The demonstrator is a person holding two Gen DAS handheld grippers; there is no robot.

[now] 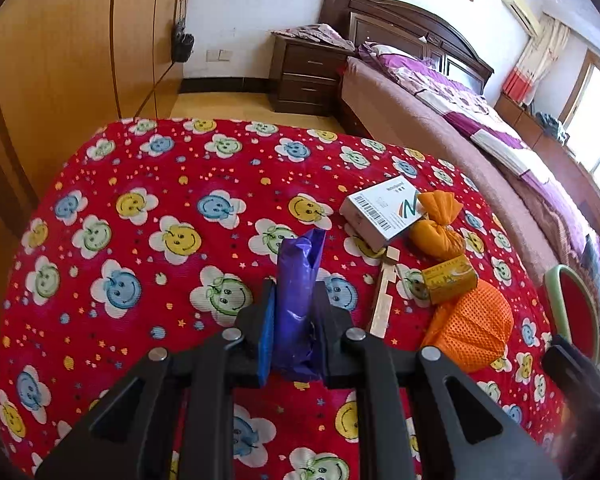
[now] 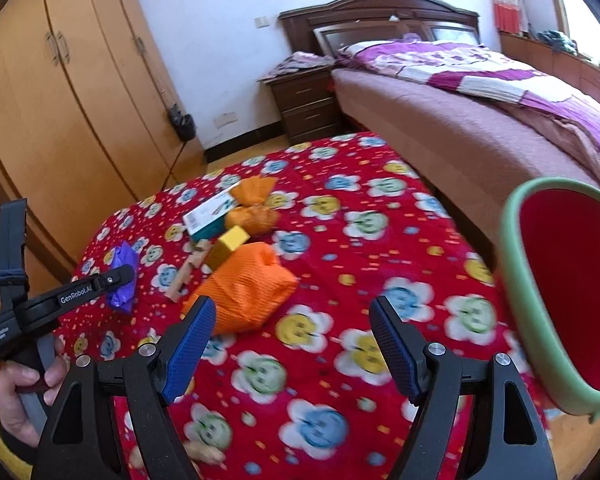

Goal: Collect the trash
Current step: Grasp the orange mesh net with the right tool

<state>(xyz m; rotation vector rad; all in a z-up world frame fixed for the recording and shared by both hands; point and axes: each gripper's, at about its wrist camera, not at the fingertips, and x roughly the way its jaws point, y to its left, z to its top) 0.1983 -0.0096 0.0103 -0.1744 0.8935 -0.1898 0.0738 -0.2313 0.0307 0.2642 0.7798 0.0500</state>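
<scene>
Looking through the left wrist view, we see the left tongs (image 1: 296, 300) pinching a purple wrapper (image 1: 298, 280), which stands upright between the pads above the surface (image 1: 140, 184), a top covered in red cloth printed with smiling flowers. To the right of the tongs the remaining litter lies in a loose cluster: a white carton (image 1: 382, 212), a knotted orange bag (image 1: 438, 228), a small yellow box (image 1: 450, 280), a wooden stick (image 1: 384, 296) and an orange mesh pouch (image 1: 474, 326). At the far right edge we note the green rim of a red bin (image 1: 572, 304).

Turning to the right wrist view, we find the right tongs (image 2: 294, 344) spread wide with nothing between the blue pads, hanging over bare cloth near the front of the surface (image 2: 380, 208). The mesh pouch (image 2: 244, 292) lies just beyond the left pad. The bin (image 2: 556, 288) stands close at the right, its mouth tilted toward the camera; we see only red lining and no contents, though its bottom is hidden. At the left a hand (image 2: 24, 392) grips the handle of the left tongs (image 2: 118, 280), with the purple wrapper (image 2: 122, 276) in their tips.

We judge the task to be early: one item is grasped but not yet binned, and five items lie uncollected.
</scene>
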